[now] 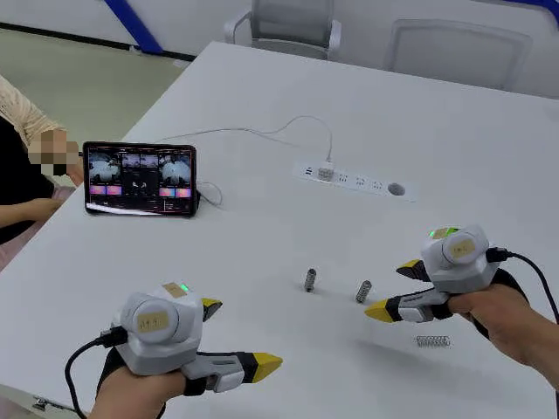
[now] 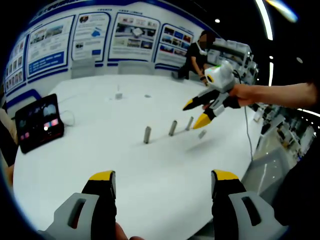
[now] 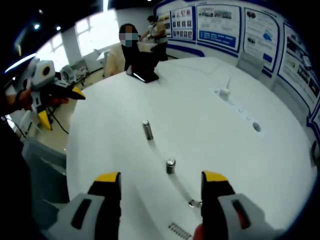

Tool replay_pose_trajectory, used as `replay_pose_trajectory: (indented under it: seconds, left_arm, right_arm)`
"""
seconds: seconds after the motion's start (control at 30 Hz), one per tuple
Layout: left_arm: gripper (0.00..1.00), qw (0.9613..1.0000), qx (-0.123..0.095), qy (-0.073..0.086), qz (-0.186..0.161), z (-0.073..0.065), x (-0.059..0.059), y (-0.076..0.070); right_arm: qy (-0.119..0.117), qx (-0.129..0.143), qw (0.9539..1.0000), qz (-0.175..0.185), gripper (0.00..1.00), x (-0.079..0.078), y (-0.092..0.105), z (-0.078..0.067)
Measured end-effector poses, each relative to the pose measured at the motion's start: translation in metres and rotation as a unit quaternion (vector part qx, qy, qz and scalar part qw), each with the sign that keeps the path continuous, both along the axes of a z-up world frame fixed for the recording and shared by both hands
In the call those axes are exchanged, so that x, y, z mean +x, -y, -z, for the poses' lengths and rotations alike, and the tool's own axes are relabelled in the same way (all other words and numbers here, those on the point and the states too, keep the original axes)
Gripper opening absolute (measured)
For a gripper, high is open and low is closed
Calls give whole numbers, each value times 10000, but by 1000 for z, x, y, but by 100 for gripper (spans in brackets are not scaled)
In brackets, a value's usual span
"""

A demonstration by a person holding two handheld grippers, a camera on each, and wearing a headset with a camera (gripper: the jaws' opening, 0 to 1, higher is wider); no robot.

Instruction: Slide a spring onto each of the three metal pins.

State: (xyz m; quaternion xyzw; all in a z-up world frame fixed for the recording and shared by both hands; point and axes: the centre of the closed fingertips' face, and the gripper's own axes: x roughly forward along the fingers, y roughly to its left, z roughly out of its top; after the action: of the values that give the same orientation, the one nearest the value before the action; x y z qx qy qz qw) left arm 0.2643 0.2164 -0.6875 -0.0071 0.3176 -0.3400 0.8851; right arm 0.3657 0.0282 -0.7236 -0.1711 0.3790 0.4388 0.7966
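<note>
Nearest, the left gripper hangs spread and empty by the table's near edge, likely waiting. Further on, the right gripper, jaws likewise apart and empty, hovers near the loose spring, seemingly to fetch it. Beyond, pins stand upright on bare tabletop, with the tablet and power strip well apart.

Two upright pins sleeved in springs, side by side; third spring loose, flat nearby.
</note>
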Motion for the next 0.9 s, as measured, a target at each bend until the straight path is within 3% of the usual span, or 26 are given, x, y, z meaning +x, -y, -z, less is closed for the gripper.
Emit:
replay_pose_trajectory:
  seconds: [0.43,0.67,0.9]
  left_arm:
    - [80,10000,-5,15,55,-1,0,5]
    - [80,9999,0,18,102,-1,1,9]
    - [80,9999,-8,22,153,-2,3,13]
  right_arm:
    - [45,307,9988,381,72,-15,7,-4]
    - [-3,670,9951,727,73,-21,7,-6]
    - [-47,705,9940,829,75,-30,11,-2]
